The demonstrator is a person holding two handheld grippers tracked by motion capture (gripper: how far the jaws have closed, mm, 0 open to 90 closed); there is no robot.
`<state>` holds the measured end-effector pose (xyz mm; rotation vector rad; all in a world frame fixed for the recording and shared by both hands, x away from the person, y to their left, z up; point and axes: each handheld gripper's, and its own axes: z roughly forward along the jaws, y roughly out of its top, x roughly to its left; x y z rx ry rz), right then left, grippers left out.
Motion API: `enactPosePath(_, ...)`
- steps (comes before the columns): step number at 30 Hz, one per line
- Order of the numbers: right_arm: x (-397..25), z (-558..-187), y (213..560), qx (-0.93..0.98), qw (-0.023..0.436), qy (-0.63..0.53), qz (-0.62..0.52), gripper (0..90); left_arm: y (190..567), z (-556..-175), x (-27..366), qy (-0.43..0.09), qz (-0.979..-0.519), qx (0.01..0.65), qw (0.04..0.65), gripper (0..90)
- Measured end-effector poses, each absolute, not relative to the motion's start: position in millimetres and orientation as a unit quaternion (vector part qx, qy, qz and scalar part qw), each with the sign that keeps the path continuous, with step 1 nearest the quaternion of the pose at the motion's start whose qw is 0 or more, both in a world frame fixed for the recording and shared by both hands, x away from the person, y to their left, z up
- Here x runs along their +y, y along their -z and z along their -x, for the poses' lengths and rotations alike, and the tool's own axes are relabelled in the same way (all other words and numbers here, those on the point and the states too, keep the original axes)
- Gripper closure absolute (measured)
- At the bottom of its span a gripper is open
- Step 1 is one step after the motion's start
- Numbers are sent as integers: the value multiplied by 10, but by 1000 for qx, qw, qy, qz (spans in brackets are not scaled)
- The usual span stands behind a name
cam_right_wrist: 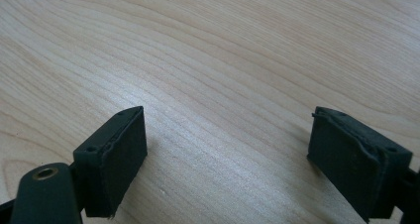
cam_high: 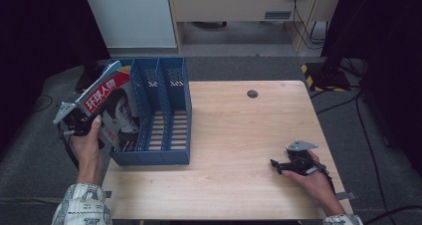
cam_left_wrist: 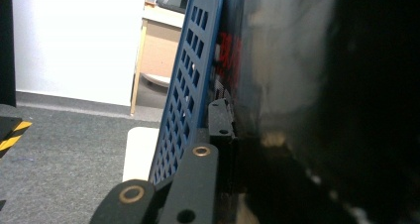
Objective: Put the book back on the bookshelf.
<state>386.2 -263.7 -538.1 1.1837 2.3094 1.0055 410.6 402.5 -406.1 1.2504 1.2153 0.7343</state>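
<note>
A magazine (cam_high: 112, 105) with a red title band and a portrait on its cover leans to the left in the leftmost slot of a blue mesh file organizer (cam_high: 171, 110). My left gripper (cam_high: 85, 124) is shut on the magazine's lower left edge, outside the organizer's left wall. In the left gripper view the dark cover (cam_left_wrist: 297, 85) lies against the blue mesh wall (cam_left_wrist: 193, 75), and one jaw of the left gripper (cam_left_wrist: 233, 125) presses on it while the other is hidden. My right gripper (cam_high: 277, 165) rests low over the table's front right, open (cam_right_wrist: 247, 154) with bare wood between its jaws.
The organizer's middle and right slots hold nothing. The wooden table (cam_high: 239, 125) has a dark cable hole (cam_high: 252, 93) near its far edge. Beyond the table stand a white cabinet (cam_high: 132, 16) and a yellow-black striped base (cam_high: 318, 75) on grey carpet.
</note>
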Motion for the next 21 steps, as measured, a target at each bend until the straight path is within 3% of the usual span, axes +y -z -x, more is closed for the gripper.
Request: enactPosePath(21,-2637,-3862,5381,817,178,-355,-418,152,4132,-4103,4010,-313,-547,536,561,848)
